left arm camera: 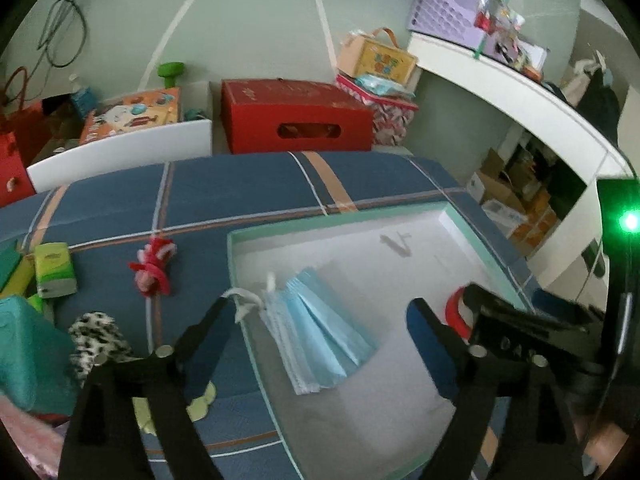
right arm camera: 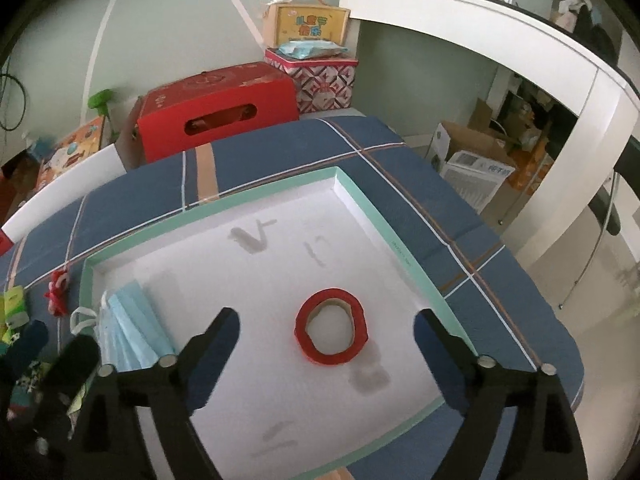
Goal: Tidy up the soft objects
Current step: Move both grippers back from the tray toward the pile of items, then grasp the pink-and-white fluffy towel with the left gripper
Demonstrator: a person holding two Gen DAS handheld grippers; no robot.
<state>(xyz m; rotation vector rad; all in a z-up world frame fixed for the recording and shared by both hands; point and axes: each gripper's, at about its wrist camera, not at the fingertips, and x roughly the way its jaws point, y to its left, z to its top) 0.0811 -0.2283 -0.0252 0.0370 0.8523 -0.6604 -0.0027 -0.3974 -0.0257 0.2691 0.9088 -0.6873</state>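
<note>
- The left gripper (left arm camera: 320, 320) hangs over the tray's left part with its jaws spread wide and nothing between the pads.
- The masks (left arm camera: 316, 332), a fanned stack of pale blue ones, lie flat on the tray floor under that gripper, close against the left wall, with a white ear loop (left arm camera: 244, 300) draped over the rim.
- The right gripper (right arm camera: 326, 332) hangs over the tray's middle, jaws also wide apart, gripping nothing.
- The tape (right arm camera: 331, 327), a red roll, lies flat on the tray floor between the right gripper's fingers in that view, touching neither; its ring looks squashed to an oval.
- The tray (right arm camera: 372, 216) is a shallow white box with a mint-green rim, sitting on the bed (right arm camera: 420, 168), which has a blue cover with thin white and orange stripes.
- Masks and tape lie well apart inside the tray, masks at the left wall, tape nearer the middle.
- Outside the tray, on the bed to its left: a red-and-white knotted rope (left arm camera: 154, 266), a green tissue pack (left arm camera: 54, 268) near the left edge, and a spotted black-and-white cloth (left arm camera: 98, 338) nearer the camera.
</note>
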